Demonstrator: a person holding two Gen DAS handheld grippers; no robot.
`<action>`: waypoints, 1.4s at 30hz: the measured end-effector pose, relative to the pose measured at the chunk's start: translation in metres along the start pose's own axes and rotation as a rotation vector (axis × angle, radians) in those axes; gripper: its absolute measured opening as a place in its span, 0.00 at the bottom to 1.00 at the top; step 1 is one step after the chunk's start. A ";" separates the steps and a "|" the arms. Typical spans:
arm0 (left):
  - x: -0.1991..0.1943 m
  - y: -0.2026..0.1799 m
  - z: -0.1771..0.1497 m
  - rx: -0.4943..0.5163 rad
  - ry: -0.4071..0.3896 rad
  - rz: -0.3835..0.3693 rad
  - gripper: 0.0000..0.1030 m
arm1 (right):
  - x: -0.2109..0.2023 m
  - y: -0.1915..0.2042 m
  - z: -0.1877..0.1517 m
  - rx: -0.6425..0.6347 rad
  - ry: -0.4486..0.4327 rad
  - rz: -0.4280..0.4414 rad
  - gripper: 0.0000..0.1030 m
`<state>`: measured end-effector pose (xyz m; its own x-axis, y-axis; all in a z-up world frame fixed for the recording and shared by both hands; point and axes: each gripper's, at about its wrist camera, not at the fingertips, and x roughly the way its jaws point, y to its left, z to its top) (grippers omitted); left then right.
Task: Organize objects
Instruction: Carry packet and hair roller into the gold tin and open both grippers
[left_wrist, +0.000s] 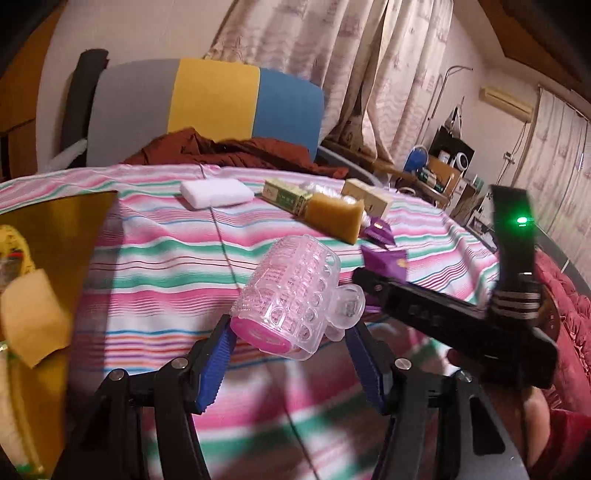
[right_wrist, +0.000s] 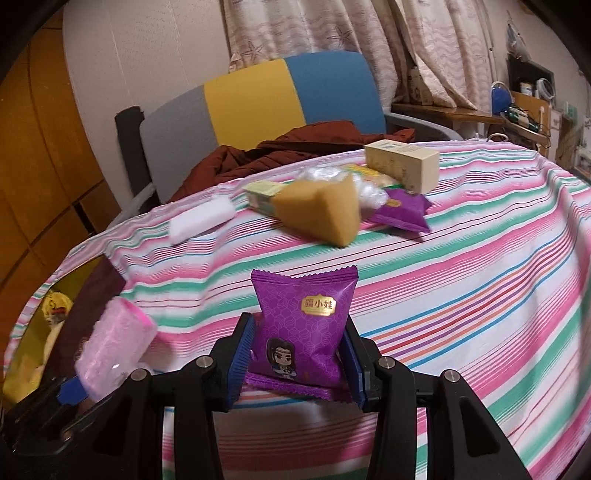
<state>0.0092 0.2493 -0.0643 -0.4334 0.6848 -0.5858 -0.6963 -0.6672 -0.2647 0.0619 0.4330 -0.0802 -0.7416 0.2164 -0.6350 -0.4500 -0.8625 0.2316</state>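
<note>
Carrying two items toward the gold-lined box (left_wrist: 70, 229) at the striped table's (left_wrist: 155, 266) edge: left tongs (left_wrist: 288, 332) clamped on a clear pink-based cup (left_wrist: 291, 295), right tongs (right_wrist: 297, 354) clamped on a purple snack packet (right_wrist: 306, 321). Next move, by judgement: lower each into the box, then release. Packet label reads "疆小娃".

1. The left gripper (left_wrist: 291, 325) holds a plastic cup (left_wrist: 295, 299) above the table (left_wrist: 147, 258).
2. The right gripper (right_wrist: 299, 354) clamps a snack packet (right_wrist: 303, 321).
3. Behind them lie a sponge (right_wrist: 321, 210), a second packet (right_wrist: 402, 210) to its right, and a box (right_wrist: 402, 166) behind that.
4. A chair (right_wrist: 258, 96) stands behind the table.
</note>
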 end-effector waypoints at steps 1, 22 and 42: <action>-0.007 0.001 -0.001 -0.004 -0.009 -0.005 0.60 | -0.001 0.006 -0.002 -0.005 0.006 0.013 0.44; -0.120 0.108 0.001 -0.161 -0.175 0.192 0.60 | -0.054 0.133 -0.022 -0.153 0.055 0.346 0.44; -0.107 0.196 -0.004 -0.292 -0.013 0.416 0.63 | -0.056 0.221 -0.059 -0.336 0.152 0.494 0.65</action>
<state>-0.0784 0.0443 -0.0559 -0.6482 0.3464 -0.6782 -0.2752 -0.9369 -0.2156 0.0333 0.2035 -0.0365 -0.7321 -0.2918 -0.6155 0.1282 -0.9465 0.2962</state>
